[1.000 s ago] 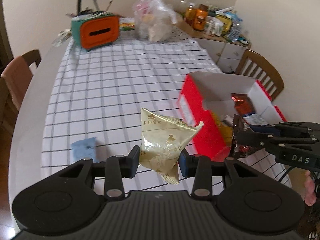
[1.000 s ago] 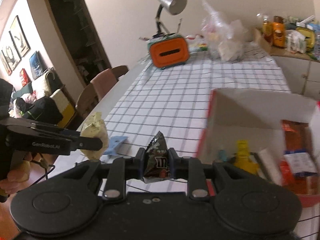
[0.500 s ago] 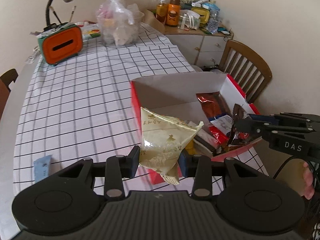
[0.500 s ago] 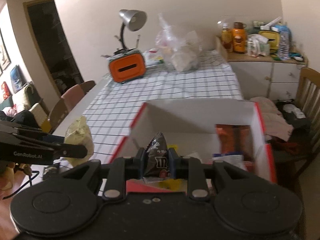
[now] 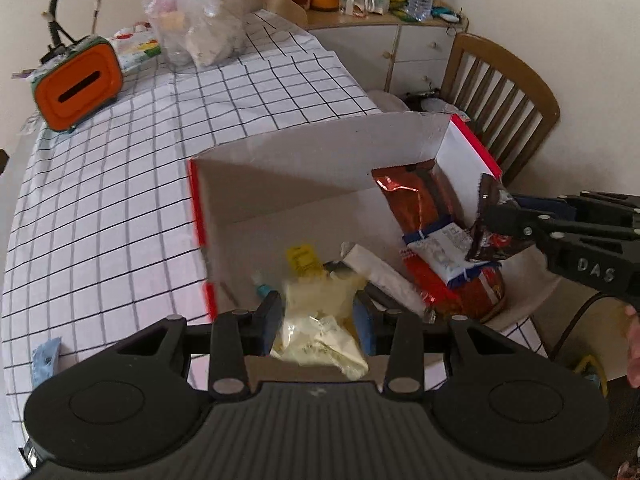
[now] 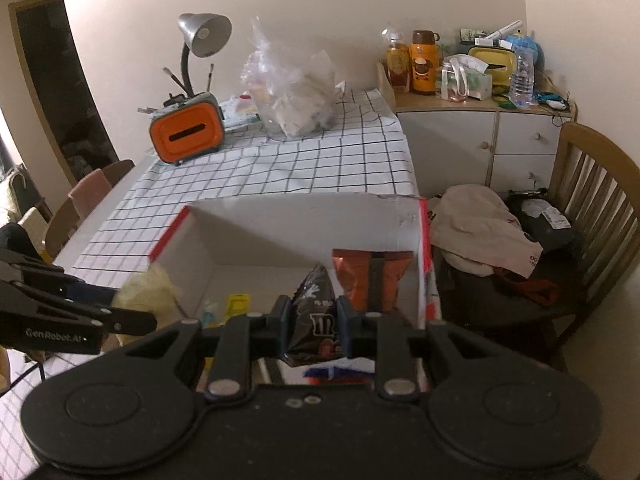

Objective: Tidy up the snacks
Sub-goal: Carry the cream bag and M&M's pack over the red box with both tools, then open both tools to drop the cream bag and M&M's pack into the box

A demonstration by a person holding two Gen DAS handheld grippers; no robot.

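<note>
My left gripper is shut on a pale yellow snack bag, blurred by motion, above the near left part of the open red-and-white box. My right gripper is shut on a dark brown candy packet over the box's right side. In the left wrist view that packet hangs at the box's right wall. Inside lie an orange-red foil bag, a blue-and-white packet, a white wrapper and a small yellow item. The yellow bag shows at the left in the right wrist view.
A checked tablecloth covers the table. At its far end stand an orange tissue holder, a desk lamp and a clear plastic bag. A small blue packet lies near left. A wooden chair with clothes and a cluttered cabinet stand at right.
Both grippers moved right from above the tablecloth to above the box, each still holding its packet. The box now fills the middle of both views.
</note>
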